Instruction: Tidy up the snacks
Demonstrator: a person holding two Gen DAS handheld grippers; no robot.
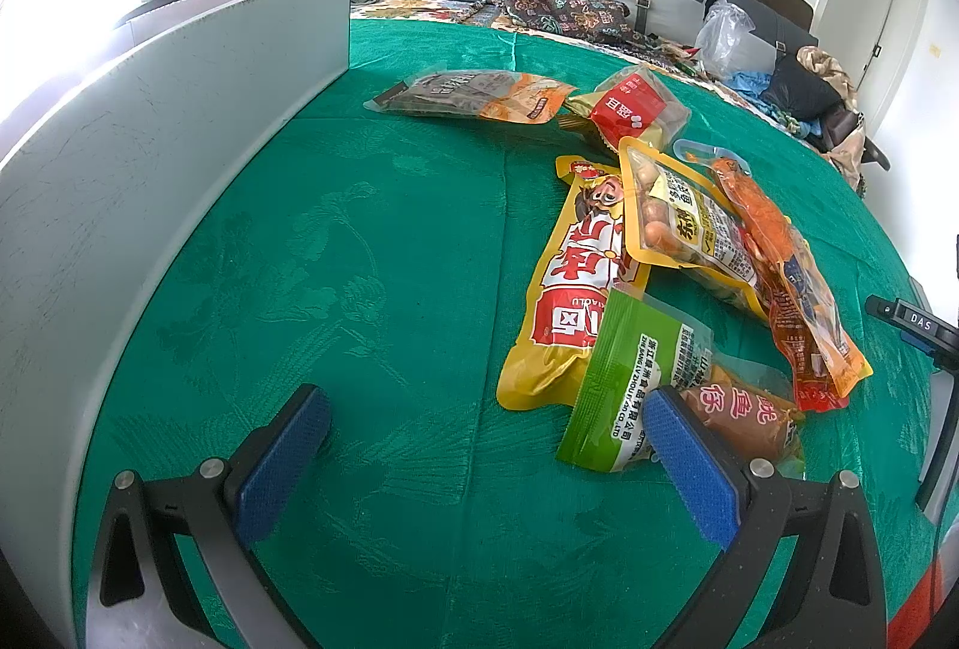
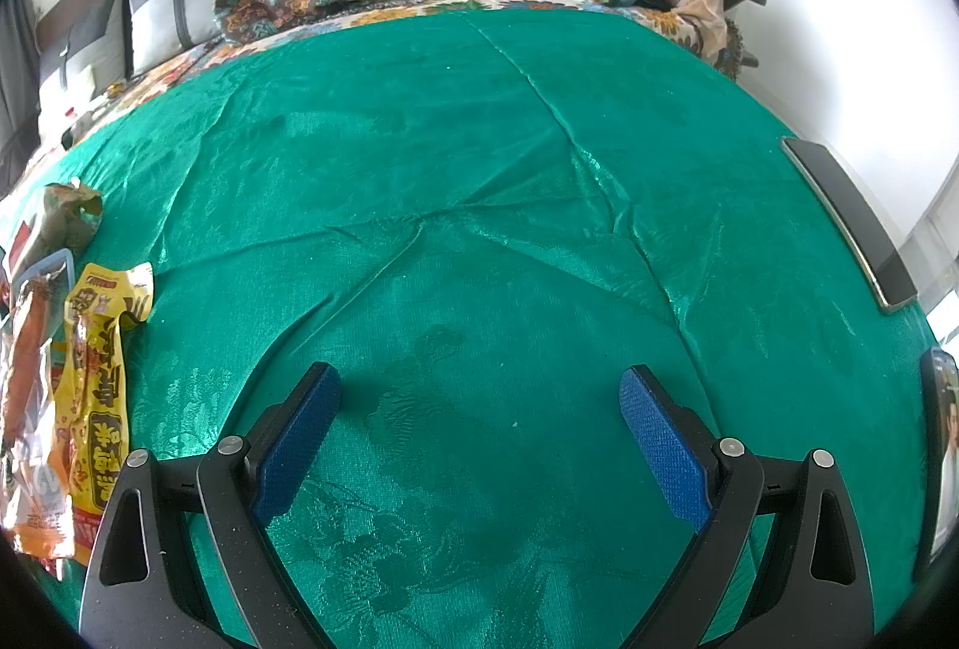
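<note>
Snagging looks likely: left tongs (image 1: 485, 463) and right tongs (image 2: 479, 439) both hang spread and empty, and overlapped snack packets (image 1: 677, 253) could drag neighbours when pinched.

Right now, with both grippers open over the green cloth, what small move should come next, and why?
Probably shift the open left gripper slightly right to straddle the green foil snack pouch: it is the nearest packet, its right finger already overlaps it, and the open right gripper faces only bare green tablecloth.

left hand-held gripper (image 1: 488, 424): jaws spread wide | right hand-held gripper (image 2: 479, 397): jaws spread wide
</note>
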